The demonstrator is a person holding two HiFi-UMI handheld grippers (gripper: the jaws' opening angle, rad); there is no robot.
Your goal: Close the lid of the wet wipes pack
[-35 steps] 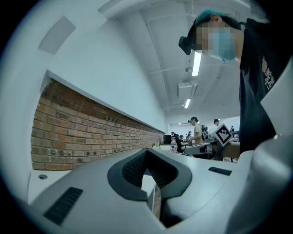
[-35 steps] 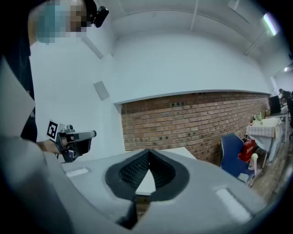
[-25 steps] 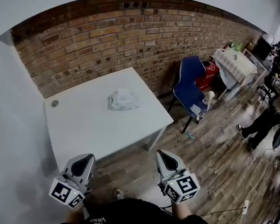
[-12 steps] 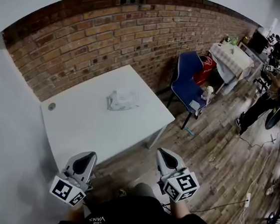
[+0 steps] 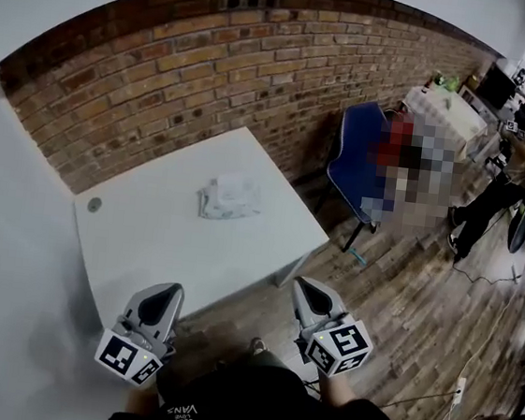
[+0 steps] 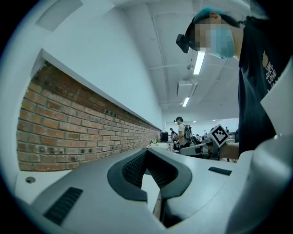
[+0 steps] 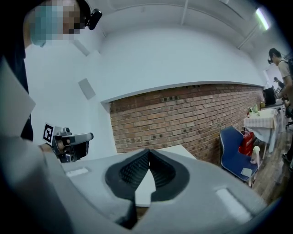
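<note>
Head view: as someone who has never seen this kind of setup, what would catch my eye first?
Two grey handheld tools fill the foreground: the left gripper and the right gripper, both shut and empty, held short of the white table. Near the middle of that table lies the crumpled wet wipes pack, with a long brick wall behind it.

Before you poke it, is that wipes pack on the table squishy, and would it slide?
Probably squishy: the wet wipes pack looks like a crinkled soft pouch, lying flat. It likely won't roll or tip. On the smooth white table a push may slide it.
</note>
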